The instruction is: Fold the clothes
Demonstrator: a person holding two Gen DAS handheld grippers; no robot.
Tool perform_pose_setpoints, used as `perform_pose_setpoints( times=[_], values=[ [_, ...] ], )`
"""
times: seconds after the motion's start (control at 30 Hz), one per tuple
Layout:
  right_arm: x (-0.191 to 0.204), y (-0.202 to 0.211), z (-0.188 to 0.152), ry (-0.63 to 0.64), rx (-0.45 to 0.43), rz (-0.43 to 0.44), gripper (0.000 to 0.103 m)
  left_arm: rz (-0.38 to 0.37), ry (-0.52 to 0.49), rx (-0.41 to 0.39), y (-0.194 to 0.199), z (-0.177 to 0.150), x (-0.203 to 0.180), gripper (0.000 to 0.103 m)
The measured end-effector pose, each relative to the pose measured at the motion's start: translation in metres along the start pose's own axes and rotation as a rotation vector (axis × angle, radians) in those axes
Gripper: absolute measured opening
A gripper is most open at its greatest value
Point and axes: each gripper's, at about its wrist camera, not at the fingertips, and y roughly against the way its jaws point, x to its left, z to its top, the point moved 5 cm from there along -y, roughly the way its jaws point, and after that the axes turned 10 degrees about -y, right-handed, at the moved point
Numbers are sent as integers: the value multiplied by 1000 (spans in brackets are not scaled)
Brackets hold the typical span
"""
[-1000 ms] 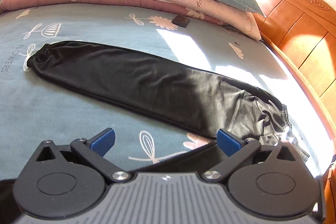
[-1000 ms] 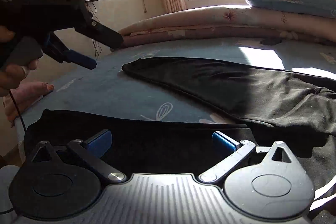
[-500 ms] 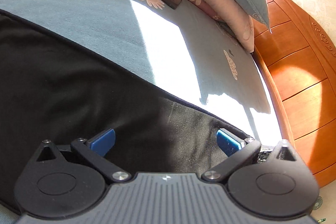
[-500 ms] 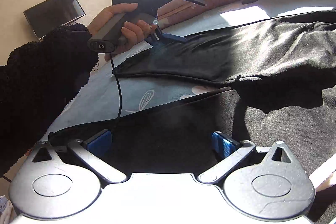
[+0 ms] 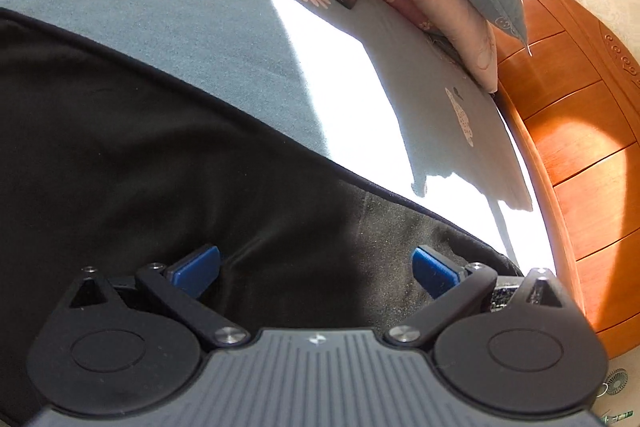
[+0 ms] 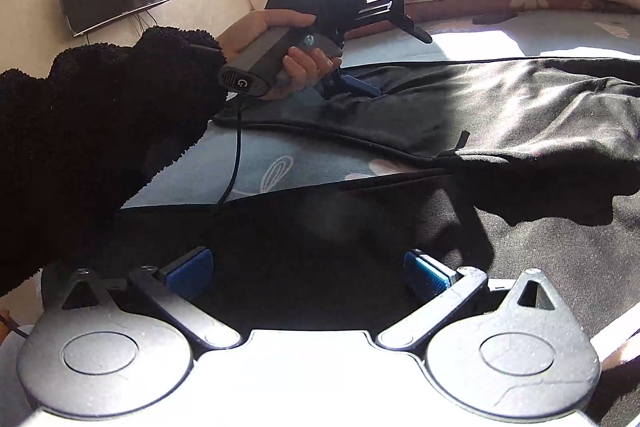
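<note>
Left wrist view: left tongs [image 5: 316, 267] now low over the black trousers [image 5: 120, 167], spread wide.
Right tongs [image 6: 308, 273] gape too, gripping nothing; bed [image 5: 160, 7] barely shifts since half a second ago.

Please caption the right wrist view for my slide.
Open right gripper over black fleece trousers; open left gripper lowered onto them.

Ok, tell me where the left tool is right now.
In the right wrist view the left tool sits upper centre, in the person's hand, down at the far leg of the black trousers on the bed.
</note>
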Motion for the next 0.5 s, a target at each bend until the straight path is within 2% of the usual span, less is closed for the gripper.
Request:
perform_pose_setpoints(
  times=[0.1, 0.23, 0.33, 0.4, 0.5],
  values=[
    [0, 2, 0, 6, 0, -4, 103, 49, 26, -101, 30, 31, 25, 102],
    [1, 15, 10, 61, -22, -1, 103, 223, 98, -201, 70, 66, 88, 102],
    [-5, 29, 21, 51, -79, 13, 103, 305, 158, -268, 89, 82, 134, 102],
    [-11, 31, 26, 8, -94, 31, 103, 336, 206, -274, 92, 85, 166, 102],
    [-20, 25, 26, -52, -67, 42, 103, 376, 250, -263, 85, 81, 197, 102]
  ],
)
